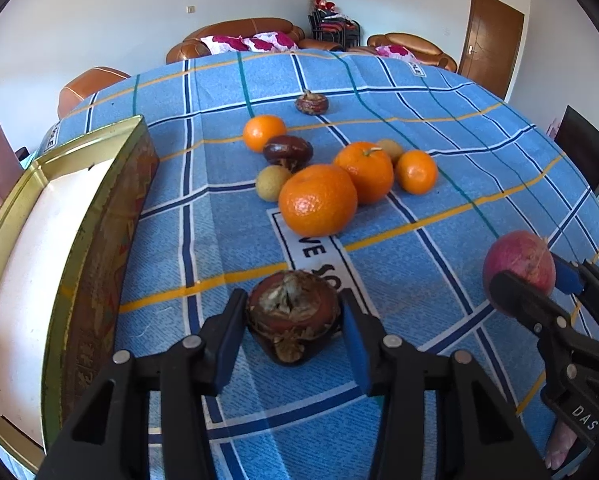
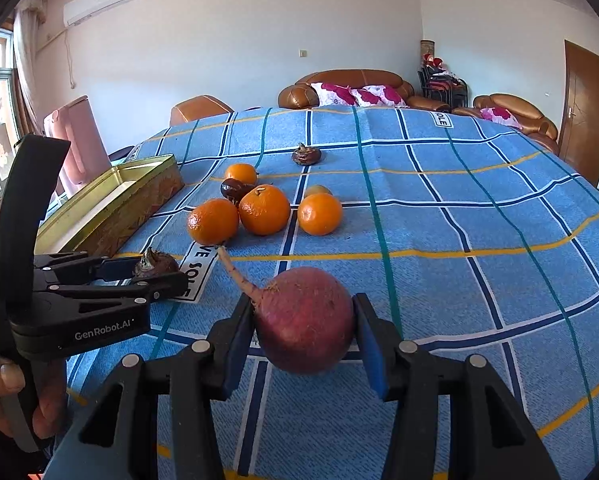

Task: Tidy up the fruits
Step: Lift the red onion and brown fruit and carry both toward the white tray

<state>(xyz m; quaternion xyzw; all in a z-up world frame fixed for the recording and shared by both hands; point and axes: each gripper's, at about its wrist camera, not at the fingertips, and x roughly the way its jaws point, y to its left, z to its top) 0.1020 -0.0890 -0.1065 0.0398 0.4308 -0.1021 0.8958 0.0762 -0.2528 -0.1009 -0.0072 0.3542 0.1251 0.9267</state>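
Evidently straddling a brown water chestnut with the left gripper, pads seemingly just touching; clamping a red radish between the right gripper jaws. Risking a roll-out, either round thing squirting forward past the fingertips before reaching the tin.

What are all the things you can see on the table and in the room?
oranges: four, orange, clustered mid-table
far bulbs: two, dark brown, one beyond the oranges, one among them
near bulb: one, dark brown, between the left gripper's pads
small round fruits: two, yellowish tan, beside the oranges
red root: one, purplish red, long tail, between the right gripper's pads
tin box: one, gold, open, table's left edge
tablecloth: one, blue checked
sofas: brown, behind the table
left gripper: black, blue pads
right gripper: same
hand: holding the left gripper
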